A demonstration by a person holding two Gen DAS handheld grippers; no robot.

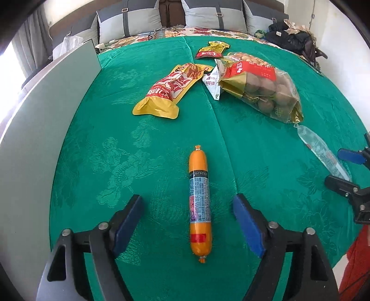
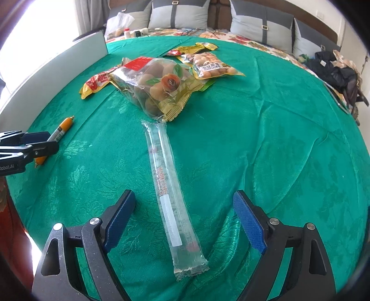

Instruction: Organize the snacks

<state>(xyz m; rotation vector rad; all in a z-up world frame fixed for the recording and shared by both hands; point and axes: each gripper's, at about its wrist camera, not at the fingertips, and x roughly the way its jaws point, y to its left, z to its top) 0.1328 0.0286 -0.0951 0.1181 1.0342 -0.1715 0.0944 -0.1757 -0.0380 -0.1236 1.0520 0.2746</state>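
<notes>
Left wrist view: orange sausage stick (image 1: pixel 200 203), label print illegible, is seen at lower centre between wide-open left gripper (image 1: pixel 188 222) jaws, untouched.

Right wrist view: clear long packet (image 2: pixel 172 196), print unreadable, lies centre-frame between wide-open right gripper (image 2: pixel 185 220) jaws, nothing held.

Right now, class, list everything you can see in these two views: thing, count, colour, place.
Sausage stick: one, orange with a blue label, between the left fingers.
Clear long packet: one, transparent, between the right fingers.
Longan bag: one, clear with brown fruit, mid-cloth.
Yellow-red pouch: one, left of the longan bag.
Peanut packet: one, yellow, behind the longan bag.
Small yellow-red packet: one, far side.
Tablecloth: one, green.
Grey board: one, left edge.
Cushions: several, grey, at the back.
Left gripper: open.
Right gripper: open.
</notes>
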